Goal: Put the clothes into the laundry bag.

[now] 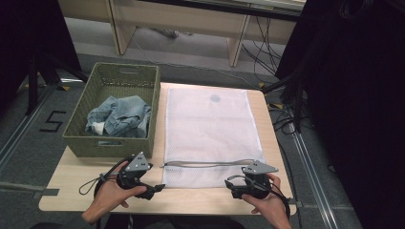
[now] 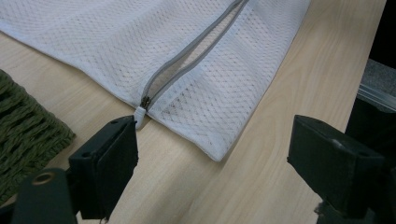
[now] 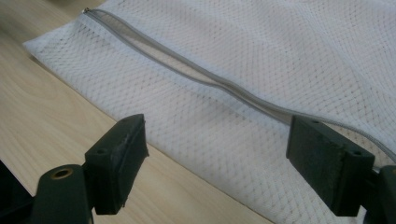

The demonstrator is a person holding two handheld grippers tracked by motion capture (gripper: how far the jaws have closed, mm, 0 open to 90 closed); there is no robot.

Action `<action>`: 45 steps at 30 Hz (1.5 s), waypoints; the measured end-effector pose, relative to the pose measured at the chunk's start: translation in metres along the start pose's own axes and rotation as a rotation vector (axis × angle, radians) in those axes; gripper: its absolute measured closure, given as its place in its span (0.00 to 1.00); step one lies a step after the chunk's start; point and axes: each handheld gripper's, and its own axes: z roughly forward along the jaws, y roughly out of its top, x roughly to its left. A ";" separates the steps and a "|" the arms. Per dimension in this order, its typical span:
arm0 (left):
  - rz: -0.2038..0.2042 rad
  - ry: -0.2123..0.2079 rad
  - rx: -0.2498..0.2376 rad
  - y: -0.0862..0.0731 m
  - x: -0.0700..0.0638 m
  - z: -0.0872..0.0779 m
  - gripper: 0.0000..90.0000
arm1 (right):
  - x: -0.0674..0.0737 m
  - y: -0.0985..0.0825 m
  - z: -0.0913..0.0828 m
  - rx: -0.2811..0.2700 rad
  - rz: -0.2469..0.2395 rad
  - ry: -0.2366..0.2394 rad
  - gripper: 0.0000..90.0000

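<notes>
A white mesh laundry bag (image 1: pixel 205 124) lies flat on the table's middle, its grey zipper (image 1: pixel 210 164) running across near the front edge. The zipper (image 2: pixel 187 60) gapes slightly, and its white pull tab (image 2: pixel 140 113) sits at the bag's left end, just beyond my left gripper's left jaw. My left gripper (image 2: pixel 219 140) is open and low over the bag's front left corner (image 1: pixel 153 187). My right gripper (image 3: pixel 219 140) is open too, over the bag's front right part (image 1: pixel 235 183), with the zipper (image 3: pixel 187 70) just ahead of it. Neither holds anything.
A green woven basket (image 1: pixel 81 143) stands at the table's left, holding crumpled blue denim clothing (image 1: pixel 122 117). Its woven side (image 2: pixel 23 126) is close by the left gripper. Bare wood (image 1: pixel 191 200) runs along the front edge. Black curtains and cables are at the right.
</notes>
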 end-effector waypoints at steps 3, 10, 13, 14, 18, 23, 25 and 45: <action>0.004 -0.004 0.002 0.000 0.000 0.000 0.17 | -0.001 0.001 0.000 -0.001 -0.013 0.004 0.23; 0.018 -0.008 0.012 0.001 0.000 0.001 0.17 | -0.002 0.003 0.004 -0.023 -0.015 -0.007 0.20; 0.026 -0.010 0.013 0.001 0.001 0.002 0.17 | -0.008 0.006 0.015 -0.013 -0.051 -0.007 0.19; 0.020 -0.008 0.004 0.001 0.000 0.003 0.16 | -0.008 0.008 0.018 -0.009 -0.045 -0.008 0.19; 0.022 -0.001 0.016 0.001 0.000 0.002 0.17 | -0.013 0.015 0.029 -0.008 -0.074 -0.028 0.20; 0.021 -0.012 0.018 0.001 0.000 0.004 0.16 | -0.018 0.021 0.042 0.010 -0.083 -0.042 0.21; 0.045 -0.010 0.027 0.002 0.000 0.003 0.17 | -0.021 0.026 0.054 0.033 -0.086 -0.048 0.22; 0.053 -0.023 0.019 0.004 -0.004 0.004 0.17 | -0.024 0.042 0.115 0.135 -0.157 -0.073 0.29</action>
